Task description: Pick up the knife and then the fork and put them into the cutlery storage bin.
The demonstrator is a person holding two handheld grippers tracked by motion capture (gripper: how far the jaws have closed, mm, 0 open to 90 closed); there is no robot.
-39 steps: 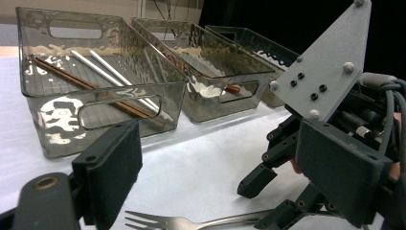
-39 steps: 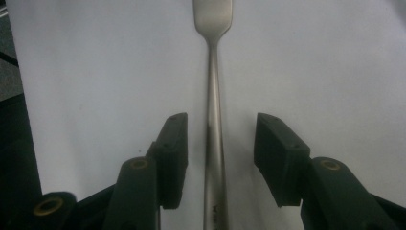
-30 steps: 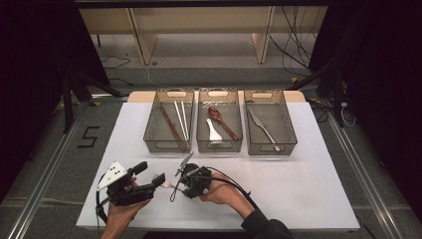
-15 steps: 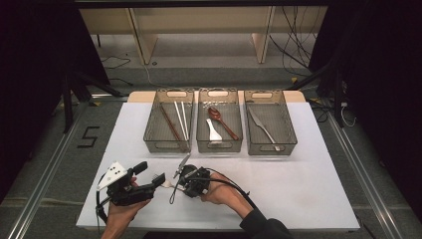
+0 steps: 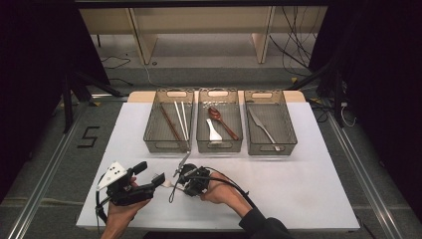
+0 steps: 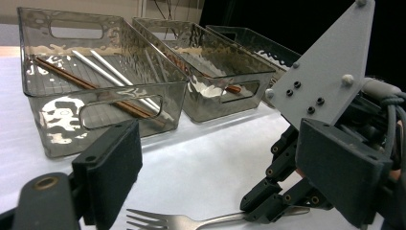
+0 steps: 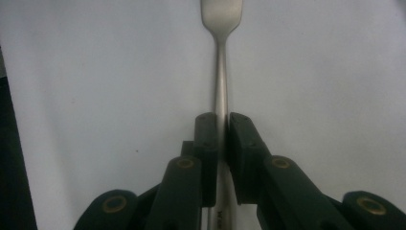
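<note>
A silver fork point(image 7: 221, 72) lies flat on the white table point(image 5: 308, 174) near its front edge. My right gripper point(image 7: 221, 129) is shut on the fork's handle; its jaws have just been closing with the handle between them, and the pads now press both sides. In the high view the fork point(image 5: 166, 183) sits between my right gripper point(image 5: 176, 185) and my left gripper point(image 5: 149, 174). The left gripper point(image 6: 225, 177) stands wide open just above the table, with the fork's tines point(image 6: 148, 220) low between its jaws and untouched.
Three smoky clear bins stand in a row behind the fork. The left bin point(image 5: 152, 134) holds chopsticks, the middle bin point(image 5: 200, 134) two spoons, the right bin point(image 5: 288, 134) a knife. Bare white tabletop spreads to the right of my hands.
</note>
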